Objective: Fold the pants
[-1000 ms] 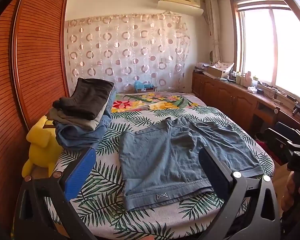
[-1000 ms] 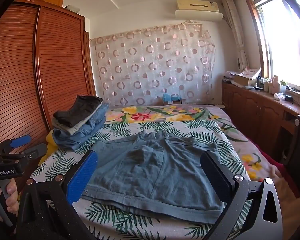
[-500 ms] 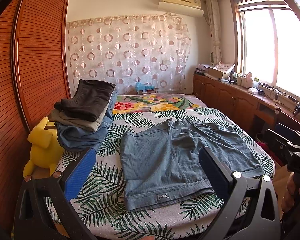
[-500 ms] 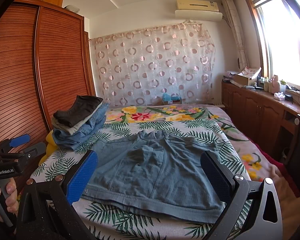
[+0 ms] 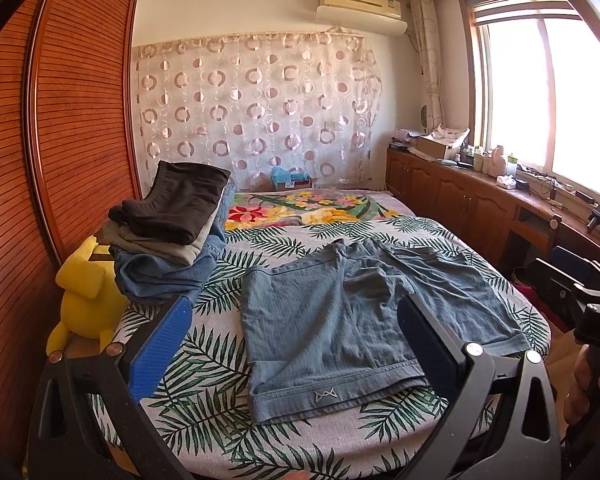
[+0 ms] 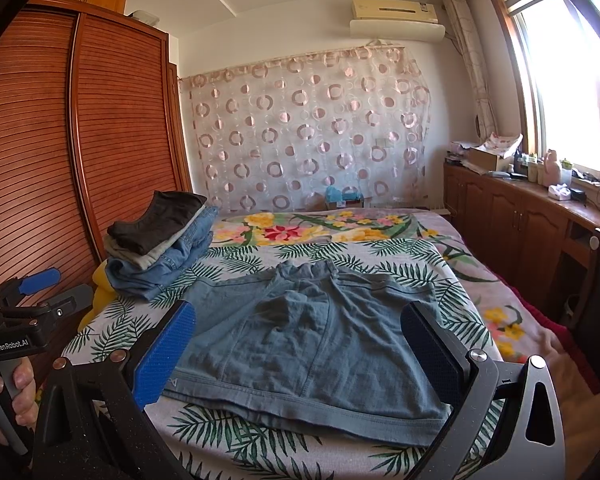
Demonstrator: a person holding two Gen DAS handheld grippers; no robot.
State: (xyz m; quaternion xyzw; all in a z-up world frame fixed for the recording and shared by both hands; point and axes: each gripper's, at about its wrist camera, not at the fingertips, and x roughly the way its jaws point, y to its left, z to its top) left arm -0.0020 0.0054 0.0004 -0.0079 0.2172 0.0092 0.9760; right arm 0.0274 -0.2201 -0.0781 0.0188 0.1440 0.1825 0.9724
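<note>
Denim, pale blue and a little rumpled at the crotch, lies spread flat in the middle of the bed (image 5: 204,396): a pair of shorts (image 5: 364,320) with both legs open side by side, the hems toward the cameras and the waistband toward the far end, resting on the palm-leaf bedspread. No fold shows in them yet, so the work on this garment looks not yet begun. To the left, near the wooden wardrobe (image 6: 112,152), a stack of folded clothes (image 5: 172,236) sits on the bed's edge, dark trousers on top of grey and blue denim ones, which suggests that several pieces are already done and this is a later one in the batch. A yellow plush toy (image 5: 86,296) is wedged just beside the stack. The left gripper (image 5: 296,344) hovers short of the near hem with its jaws wide and empty; the right gripper (image 6: 300,348) does likewise, jaws wide, nothing between them. Each is held by a hand (image 6: 16,384) clear of the cloth. What remains, by my judgement, is the whole fold: one leg over the other, then hem to waistband, and onto the stack.
</note>
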